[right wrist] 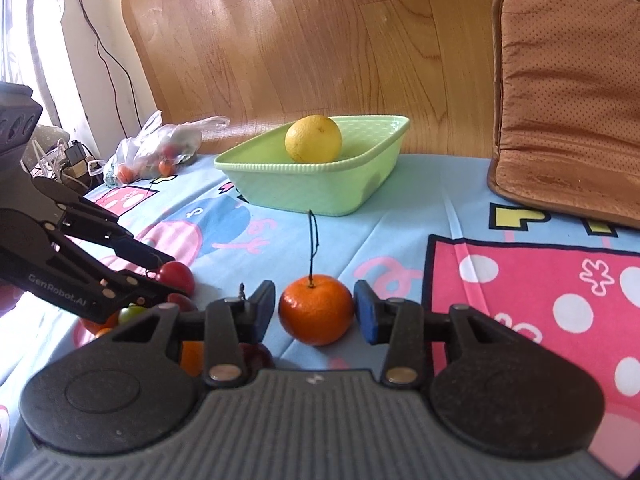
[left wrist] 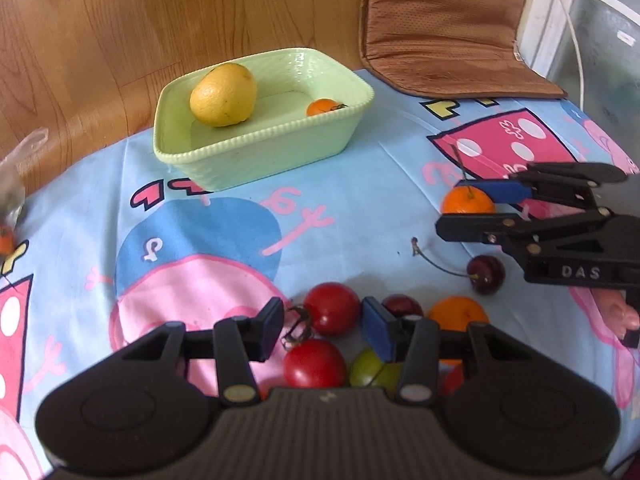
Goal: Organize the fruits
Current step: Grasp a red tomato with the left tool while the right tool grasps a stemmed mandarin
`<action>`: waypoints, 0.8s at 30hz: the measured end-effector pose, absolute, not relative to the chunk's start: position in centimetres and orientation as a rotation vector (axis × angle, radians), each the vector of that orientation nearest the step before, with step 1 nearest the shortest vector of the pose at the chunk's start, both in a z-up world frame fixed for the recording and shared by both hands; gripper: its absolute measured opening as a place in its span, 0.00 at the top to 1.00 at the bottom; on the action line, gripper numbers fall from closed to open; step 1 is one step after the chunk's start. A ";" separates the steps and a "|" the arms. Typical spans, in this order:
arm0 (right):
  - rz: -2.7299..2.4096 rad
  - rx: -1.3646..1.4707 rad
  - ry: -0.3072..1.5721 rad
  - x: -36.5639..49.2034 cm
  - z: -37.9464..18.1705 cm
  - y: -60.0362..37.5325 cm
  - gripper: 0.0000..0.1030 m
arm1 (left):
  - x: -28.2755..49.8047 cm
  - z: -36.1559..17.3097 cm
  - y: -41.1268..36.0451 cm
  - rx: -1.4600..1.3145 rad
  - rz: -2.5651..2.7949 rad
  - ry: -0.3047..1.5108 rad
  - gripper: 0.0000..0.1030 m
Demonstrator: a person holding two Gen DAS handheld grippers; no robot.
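right claw [right wrist: 315, 312] straddles the stemmed orange mandarin [right wrist: 316, 309] unclenched; left claw [left wrist: 323, 330] gapes over red cherry tomatoes [left wrist: 331, 307]. only a yellow lemon [left wrist: 223, 94] and small orange fruit [left wrist: 321, 107] sit in the pale green plastic basket [left wrist: 256, 148] near the bed's far edge.

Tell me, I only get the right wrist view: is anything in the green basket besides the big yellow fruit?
Observer: Yes. A small orange fruit lies in the basket, in the corner across from the yellow fruit.
Operator: Is the left gripper squeezing a tomato?
Observer: No. A red tomato sits between its fingers, but there is a clear gap beside it, so it rests free on the cloth.
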State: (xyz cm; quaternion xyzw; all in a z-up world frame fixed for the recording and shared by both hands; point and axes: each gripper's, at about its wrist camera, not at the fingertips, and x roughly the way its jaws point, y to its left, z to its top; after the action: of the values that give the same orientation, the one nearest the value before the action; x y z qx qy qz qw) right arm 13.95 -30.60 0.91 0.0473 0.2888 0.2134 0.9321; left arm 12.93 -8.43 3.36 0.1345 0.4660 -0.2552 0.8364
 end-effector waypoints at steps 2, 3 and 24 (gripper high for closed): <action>0.439 0.093 0.595 13.9 0.9 -30.5 0.55 | 13.6 3.3 -8.6 0.256 -0.537 0.971 0.63; 0.441 0.091 0.594 13.9 0.9 -30.5 0.55 | 13.9 3.3 -8.6 0.238 -0.539 0.967 0.69; 0.366 0.072 0.592 13.7 1.3 -31.0 0.44 | 16.6 3.2 -6.4 0.088 -0.466 0.951 0.62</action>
State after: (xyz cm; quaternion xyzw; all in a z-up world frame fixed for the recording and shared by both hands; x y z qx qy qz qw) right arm 13.69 -31.03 1.28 0.0352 0.2898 0.1792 0.9395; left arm 16.58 -6.36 3.19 0.0420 0.4534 -0.2223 0.8621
